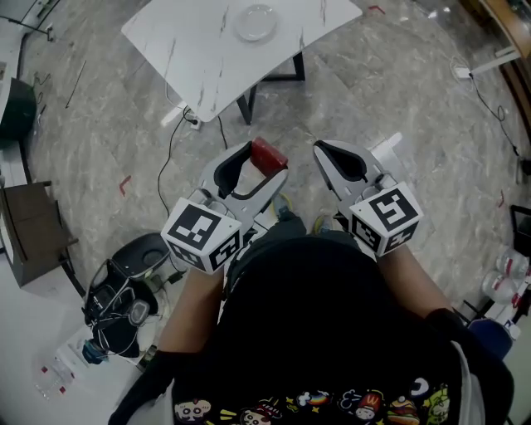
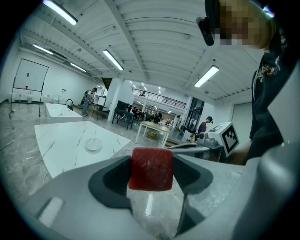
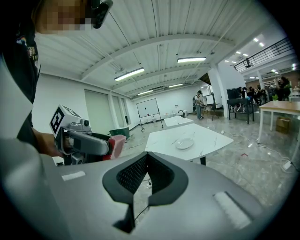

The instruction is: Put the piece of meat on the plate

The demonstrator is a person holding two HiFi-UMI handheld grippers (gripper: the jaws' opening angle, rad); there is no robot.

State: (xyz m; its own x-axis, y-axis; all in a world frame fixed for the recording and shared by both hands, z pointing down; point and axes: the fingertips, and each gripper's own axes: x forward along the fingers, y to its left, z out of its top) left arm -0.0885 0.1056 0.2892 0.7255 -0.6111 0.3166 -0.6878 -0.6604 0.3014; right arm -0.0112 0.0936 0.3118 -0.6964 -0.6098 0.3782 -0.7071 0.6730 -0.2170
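A red cube of meat is clamped between the jaws of my left gripper, held in the air well short of the table. It also shows as a red block in the right gripper view. My right gripper is beside it, shut with nothing between its jaws. The clear glass plate lies on the white marble table some way ahead.
Grey stone floor separates me from the table. A cable and power strip lie by the table leg. A black bag with gear sits at my left, a dark cabinet further left. People and tables stand in the far hall.
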